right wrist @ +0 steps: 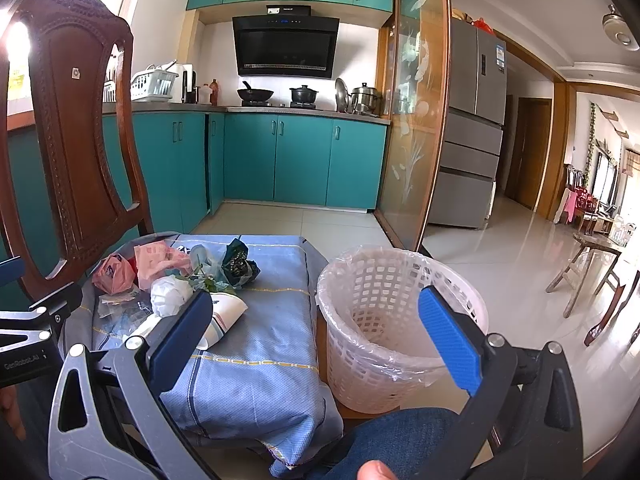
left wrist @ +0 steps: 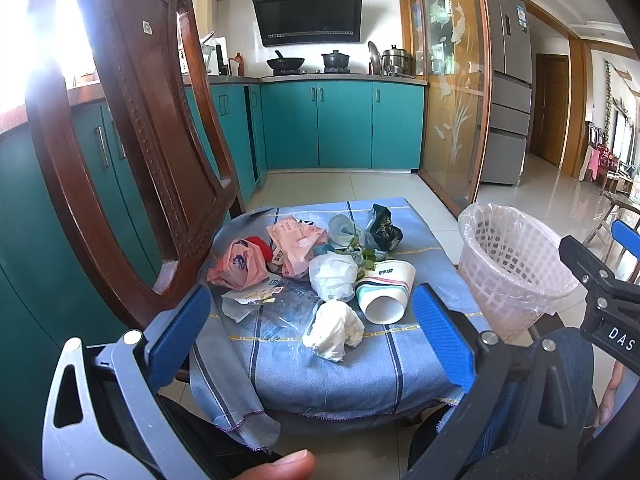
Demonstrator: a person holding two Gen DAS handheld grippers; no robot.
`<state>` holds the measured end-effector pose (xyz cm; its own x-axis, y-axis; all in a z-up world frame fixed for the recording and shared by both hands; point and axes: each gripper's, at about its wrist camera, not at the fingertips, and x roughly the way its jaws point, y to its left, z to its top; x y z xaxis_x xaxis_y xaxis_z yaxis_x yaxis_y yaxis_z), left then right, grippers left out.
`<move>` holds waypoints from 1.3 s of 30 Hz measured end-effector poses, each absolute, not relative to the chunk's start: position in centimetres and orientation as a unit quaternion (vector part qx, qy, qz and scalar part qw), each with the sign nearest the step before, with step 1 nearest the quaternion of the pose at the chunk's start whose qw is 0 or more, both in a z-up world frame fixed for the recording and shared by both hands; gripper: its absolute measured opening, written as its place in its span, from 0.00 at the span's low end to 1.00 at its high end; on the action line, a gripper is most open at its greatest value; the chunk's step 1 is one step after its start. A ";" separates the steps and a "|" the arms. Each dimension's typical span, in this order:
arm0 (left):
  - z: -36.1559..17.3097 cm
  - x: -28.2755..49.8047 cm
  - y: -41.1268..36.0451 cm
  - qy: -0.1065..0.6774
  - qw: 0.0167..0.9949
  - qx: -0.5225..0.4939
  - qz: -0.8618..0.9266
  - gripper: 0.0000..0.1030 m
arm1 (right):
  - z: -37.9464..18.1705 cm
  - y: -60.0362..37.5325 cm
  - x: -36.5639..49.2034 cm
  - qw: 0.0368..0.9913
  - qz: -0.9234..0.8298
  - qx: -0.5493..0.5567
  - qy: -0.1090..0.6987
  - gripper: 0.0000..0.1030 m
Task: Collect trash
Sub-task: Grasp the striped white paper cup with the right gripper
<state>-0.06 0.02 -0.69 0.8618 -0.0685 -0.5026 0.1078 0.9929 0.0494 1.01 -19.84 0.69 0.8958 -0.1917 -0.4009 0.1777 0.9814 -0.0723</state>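
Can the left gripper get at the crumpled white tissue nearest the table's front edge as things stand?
Probably yes. The left gripper is open, and the crumpled white tissue lies between its fingers' line of approach with nothing on top; the paper cup sits just beside it.

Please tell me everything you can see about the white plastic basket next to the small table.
The white plastic lattice wastebasket is round, tapers toward its base, and has walls of small rectangular holes. A thin clear plastic bag lines it, folded over the rim. It stands upright at floor level, close beside the right edge of the blue checked cloth-covered table. No trash shows inside it. Neither gripper touches it; the right gripper, open, is pointed partly toward it.
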 end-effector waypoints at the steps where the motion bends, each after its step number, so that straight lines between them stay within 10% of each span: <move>1: -0.7 0.0 0.1 0.260 0.964 0.037 -0.046 0.98 | 0.7 -19.8 1.0 0.973 -0.095 -0.017 0.208 0.98; 14: -4.5 3.1 2.7 0.321 0.945 0.057 -0.028 0.92 | -2.8 -21.1 6.7 0.945 -0.027 0.023 0.325 0.97; 18: -6.8 4.6 5.1 0.371 0.928 0.014 -0.040 0.75 | -5.1 -20.0 11.7 0.925 0.045 0.067 0.372 0.76; 39: -10.9 9.9 2.3 0.415 0.905 0.007 -0.087 0.80 | -13.6 -13.9 22.4 0.861 0.092 0.115 0.487 0.75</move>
